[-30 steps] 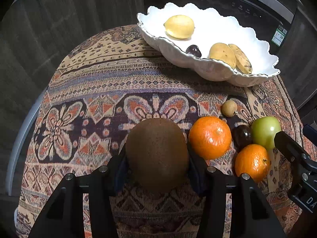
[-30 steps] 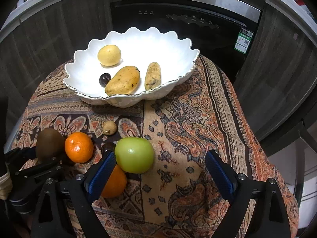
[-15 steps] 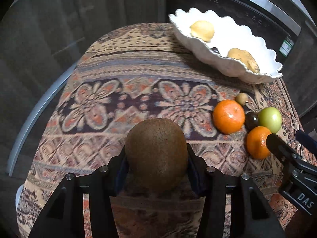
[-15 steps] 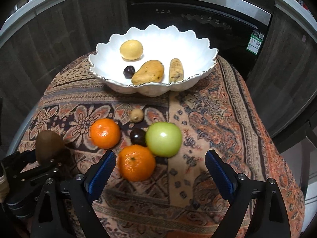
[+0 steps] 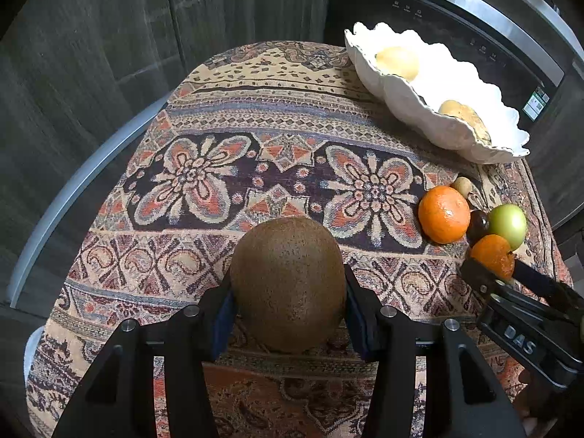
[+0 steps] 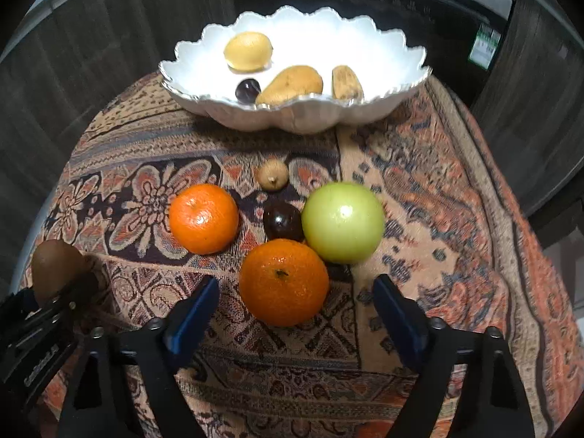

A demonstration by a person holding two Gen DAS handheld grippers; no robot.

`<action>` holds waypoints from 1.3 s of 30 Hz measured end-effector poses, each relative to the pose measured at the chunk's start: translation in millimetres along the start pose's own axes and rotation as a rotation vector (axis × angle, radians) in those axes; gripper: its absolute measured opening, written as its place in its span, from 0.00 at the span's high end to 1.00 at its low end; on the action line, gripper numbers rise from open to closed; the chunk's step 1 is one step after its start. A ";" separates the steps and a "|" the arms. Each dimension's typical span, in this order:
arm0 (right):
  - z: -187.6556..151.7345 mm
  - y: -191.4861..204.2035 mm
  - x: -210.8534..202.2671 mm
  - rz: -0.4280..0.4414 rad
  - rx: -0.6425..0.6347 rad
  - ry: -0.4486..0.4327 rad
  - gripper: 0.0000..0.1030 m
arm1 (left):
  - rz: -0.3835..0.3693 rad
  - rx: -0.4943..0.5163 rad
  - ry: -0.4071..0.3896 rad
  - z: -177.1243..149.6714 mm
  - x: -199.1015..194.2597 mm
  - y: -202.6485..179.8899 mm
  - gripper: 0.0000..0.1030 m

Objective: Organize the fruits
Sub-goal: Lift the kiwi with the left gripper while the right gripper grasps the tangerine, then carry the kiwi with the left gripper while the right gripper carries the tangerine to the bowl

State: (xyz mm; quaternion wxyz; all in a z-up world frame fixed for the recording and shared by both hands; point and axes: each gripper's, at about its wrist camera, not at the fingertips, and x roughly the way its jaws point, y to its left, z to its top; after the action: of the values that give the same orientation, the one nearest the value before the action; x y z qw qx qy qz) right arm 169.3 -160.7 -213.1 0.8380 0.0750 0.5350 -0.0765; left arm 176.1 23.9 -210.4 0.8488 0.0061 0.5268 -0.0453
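Gripping the kiwi [image 5: 288, 284] across its sides, the left hand-held gripper [image 5: 288, 310] has both blue pads pressed against it, well apart from the white bowl [image 6: 299, 116], probably its destination. The right hand-held gripper [image 6: 295, 314] is spread wide, its fingers flanking the nearest orange [image 6: 284, 281] without touching, likely lining up a grasp. Another orange [image 6: 203, 218], a green apple [image 6: 343, 222] and a dark plum [image 6: 283, 221] cluster on the patterned cloth [image 6: 419, 189] over the bench.
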 end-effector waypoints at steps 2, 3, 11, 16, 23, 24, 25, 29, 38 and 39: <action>0.0 -1.2 5.4 0.002 0.010 0.016 0.36 | -0.001 0.003 -0.001 -0.2 -0.2 -1.6 0.51; 0.0 -1.5 6.1 -0.002 0.012 0.016 0.37 | -0.002 0.004 -0.001 -0.1 -0.1 -1.9 0.51; -2.5 4.4 0.9 0.013 -0.021 -0.006 0.53 | -0.004 -0.002 -0.005 0.7 -1.7 -0.4 0.51; -2.4 3.9 -10.5 0.026 -0.039 -0.027 0.53 | -0.005 0.010 -0.008 0.8 -5.1 -6.5 0.51; -3.3 -8.6 -34.4 0.020 -0.056 -0.079 0.53 | -0.012 0.039 -0.025 4.0 -15.3 -22.6 0.51; -2.3 -10.6 -36.4 0.019 -0.053 -0.084 0.53 | -0.015 0.044 -0.028 4.8 -17.1 -25.0 0.51; -1.3 -14.6 -39.7 0.019 -0.047 -0.091 0.53 | -0.018 0.050 -0.031 6.0 -19.3 -28.0 0.51; 5.7 -23.1 -46.9 0.021 -0.026 -0.113 0.53 | -0.025 0.070 -0.041 11.7 -25.7 -37.6 0.51; 23.9 -37.4 -62.8 0.030 -0.012 -0.152 0.53 | -0.039 0.091 -0.061 32.3 -35.2 -57.6 0.51; 25.4 -39.0 -63.6 0.031 -0.010 -0.153 0.53 | -0.041 0.092 -0.063 34.9 -36.4 -59.2 0.51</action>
State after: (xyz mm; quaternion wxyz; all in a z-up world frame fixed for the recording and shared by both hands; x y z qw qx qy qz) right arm 157.2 -201.0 -146.5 0.8780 0.0729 0.4685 -0.0663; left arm 186.4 -34.5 -160.1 0.8626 0.0331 0.4973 -0.0870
